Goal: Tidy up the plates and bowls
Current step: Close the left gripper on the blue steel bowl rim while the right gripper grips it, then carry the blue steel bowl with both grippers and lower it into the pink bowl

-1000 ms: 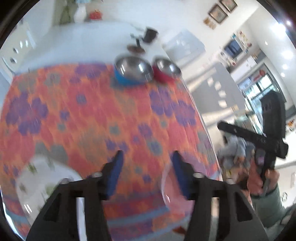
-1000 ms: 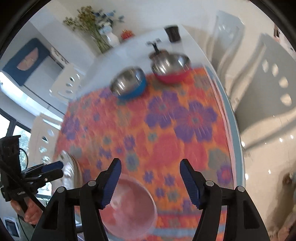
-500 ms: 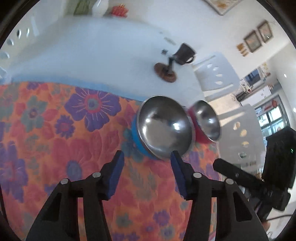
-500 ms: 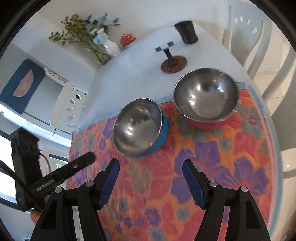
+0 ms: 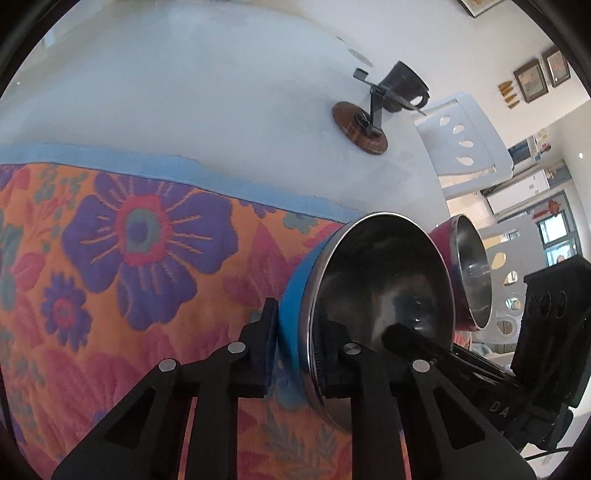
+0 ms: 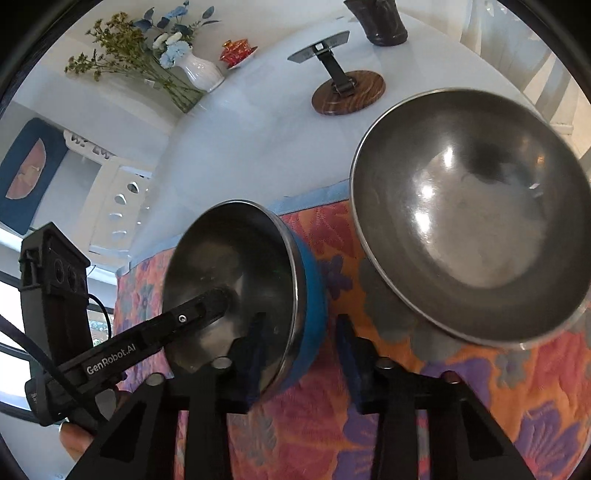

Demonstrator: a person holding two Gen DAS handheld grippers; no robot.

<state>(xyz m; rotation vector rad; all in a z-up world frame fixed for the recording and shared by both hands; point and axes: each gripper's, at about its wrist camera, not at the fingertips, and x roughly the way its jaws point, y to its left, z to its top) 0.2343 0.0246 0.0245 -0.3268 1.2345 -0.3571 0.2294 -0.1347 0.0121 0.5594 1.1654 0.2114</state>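
Observation:
A blue bowl with a steel inside (image 5: 373, 295) sits on the flowered cloth, and it also shows in the right wrist view (image 6: 236, 280). My left gripper (image 5: 297, 339) straddles its near left rim, one finger outside and one inside, closed on the wall. My right gripper (image 6: 301, 350) straddles the bowl's right rim, still a little open. A red bowl with a steel inside (image 5: 469, 273) stands just right of the blue one; it looms large in the right wrist view (image 6: 472, 214).
The flowered cloth (image 5: 129, 258) ends in a blue hem on a white table (image 5: 184, 85). Behind the bowls stand a phone stand on a wooden disc (image 6: 347, 88), a dark cup (image 6: 384, 18), a flower vase (image 6: 199, 74) and white chairs (image 5: 465, 136).
Both grippers have moved forward from the near plates to the blue bowl. The left gripper has closed on its rim; the right one has narrowed around the opposite rim.

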